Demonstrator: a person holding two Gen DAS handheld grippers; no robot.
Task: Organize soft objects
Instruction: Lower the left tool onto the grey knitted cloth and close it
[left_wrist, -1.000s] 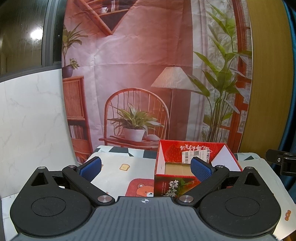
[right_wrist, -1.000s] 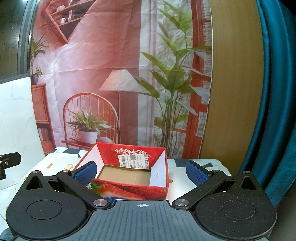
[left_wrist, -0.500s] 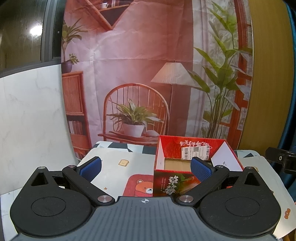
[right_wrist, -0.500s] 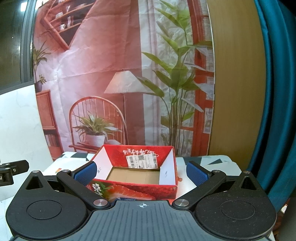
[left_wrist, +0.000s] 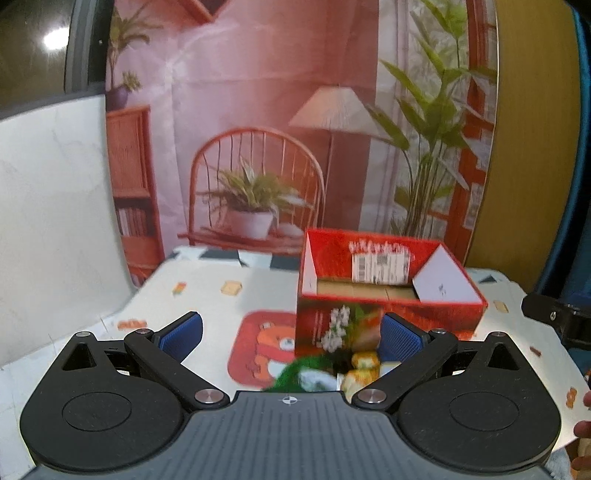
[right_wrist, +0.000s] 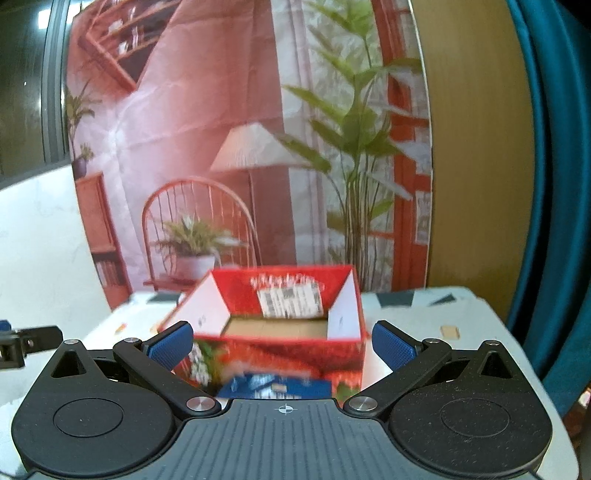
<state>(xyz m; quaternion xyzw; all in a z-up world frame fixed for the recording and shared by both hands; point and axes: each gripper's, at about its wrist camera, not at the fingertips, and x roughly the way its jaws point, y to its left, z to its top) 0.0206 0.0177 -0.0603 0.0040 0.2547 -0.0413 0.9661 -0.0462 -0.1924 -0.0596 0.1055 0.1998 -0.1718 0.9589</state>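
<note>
Backdrop cloth (left_wrist: 258, 110) hangs behind the tabletop (left_wrist: 207, 295), printed with a wicker chair, a potted plant, a floor lamp and tall green foliage; creases visible across it; white marble-pattern panel (left_wrist: 55, 203) stands at the left, dark window (right_wrist: 22, 92) above it; wood-grain panel (right_wrist: 476, 147) to the right of the cloth, teal curtain (right_wrist: 554, 184) at the far right; tabletop covering pale, printed with small cartoon motifs, among them a bear on a red patch (left_wrist: 266, 343).
</note>
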